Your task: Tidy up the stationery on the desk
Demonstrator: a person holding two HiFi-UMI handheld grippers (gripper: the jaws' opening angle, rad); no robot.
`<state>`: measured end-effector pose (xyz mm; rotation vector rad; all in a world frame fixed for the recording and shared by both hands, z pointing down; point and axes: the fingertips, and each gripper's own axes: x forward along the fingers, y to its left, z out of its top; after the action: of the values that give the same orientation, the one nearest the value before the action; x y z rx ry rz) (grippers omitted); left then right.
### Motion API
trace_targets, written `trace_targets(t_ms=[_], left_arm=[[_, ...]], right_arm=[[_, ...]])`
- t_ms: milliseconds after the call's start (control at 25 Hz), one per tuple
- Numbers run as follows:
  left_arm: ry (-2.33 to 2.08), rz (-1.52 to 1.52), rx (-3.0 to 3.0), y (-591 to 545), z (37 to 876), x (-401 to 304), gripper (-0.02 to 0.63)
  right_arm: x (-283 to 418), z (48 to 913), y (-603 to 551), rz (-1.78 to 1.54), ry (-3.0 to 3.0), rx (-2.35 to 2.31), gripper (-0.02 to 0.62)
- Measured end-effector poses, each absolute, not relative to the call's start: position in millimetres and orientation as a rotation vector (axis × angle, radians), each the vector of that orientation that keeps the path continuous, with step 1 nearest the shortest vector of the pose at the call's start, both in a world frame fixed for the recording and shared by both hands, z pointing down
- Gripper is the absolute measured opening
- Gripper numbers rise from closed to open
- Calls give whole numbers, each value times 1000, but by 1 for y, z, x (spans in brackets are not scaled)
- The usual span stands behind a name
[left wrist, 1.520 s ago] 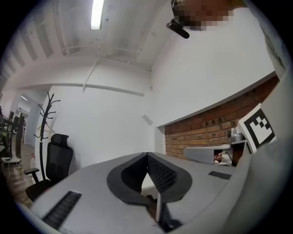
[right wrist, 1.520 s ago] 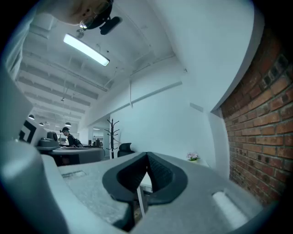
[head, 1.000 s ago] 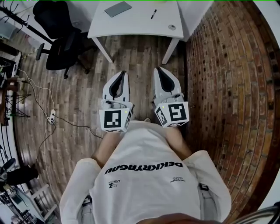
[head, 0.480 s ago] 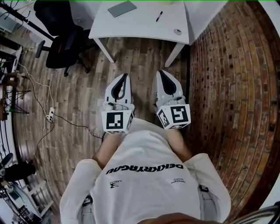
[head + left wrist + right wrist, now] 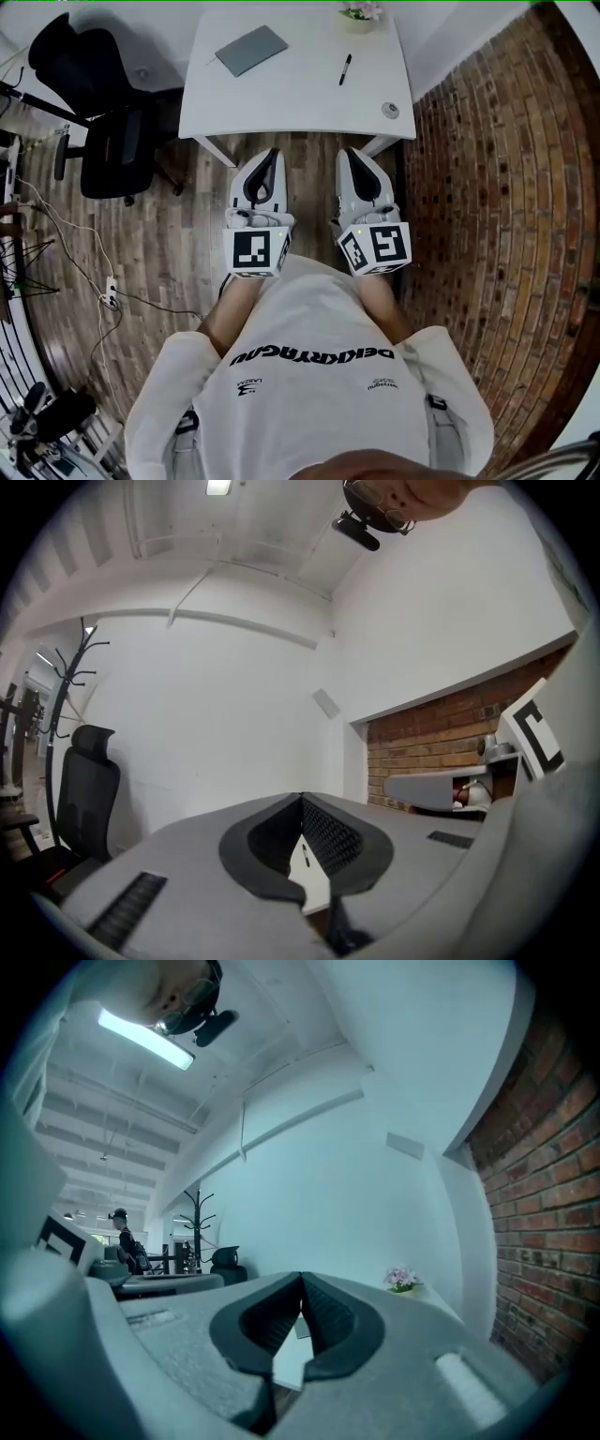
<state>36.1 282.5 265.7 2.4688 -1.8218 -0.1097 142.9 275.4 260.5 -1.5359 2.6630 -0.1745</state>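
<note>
A white desk (image 5: 291,94) stands just ahead of me. On it lie a grey notebook (image 5: 248,49) at the back left, a black pen (image 5: 345,68) towards the right, and a small round object (image 5: 390,110) near the front right corner. My left gripper (image 5: 272,153) and right gripper (image 5: 346,153) are held side by side at the desk's near edge, both shut and empty. Through the left gripper view's jaw gap I see the pen (image 5: 305,856) on the desk top (image 5: 317,878). The right gripper view shows the notebook (image 5: 302,1327) beyond the shut jaws.
A small pot of pink flowers (image 5: 360,12) stands at the desk's back right, also visible as flowers (image 5: 402,1279). A black office chair (image 5: 98,112) sits left of the desk. A brick wall (image 5: 487,187) runs along the right. Cables (image 5: 103,281) lie on the wooden floor.
The desk has come nearer and fuller into view as I walked towards it. Both grippers stayed shut, side by side, and now reach its front edge.
</note>
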Motion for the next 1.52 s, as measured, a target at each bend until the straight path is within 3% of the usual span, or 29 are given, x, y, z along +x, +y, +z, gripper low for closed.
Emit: trace_targets(t_ms=[560, 1520], left_arm=[[-1631, -19, 2515, 38, 270, -103, -2], [-1607, 364, 2402, -125, 424, -151, -2]], right_arm=[[9, 267, 45, -315, 2595, -1750, -5], [-37, 428, -112, -676, 2700, -1740, -5]])
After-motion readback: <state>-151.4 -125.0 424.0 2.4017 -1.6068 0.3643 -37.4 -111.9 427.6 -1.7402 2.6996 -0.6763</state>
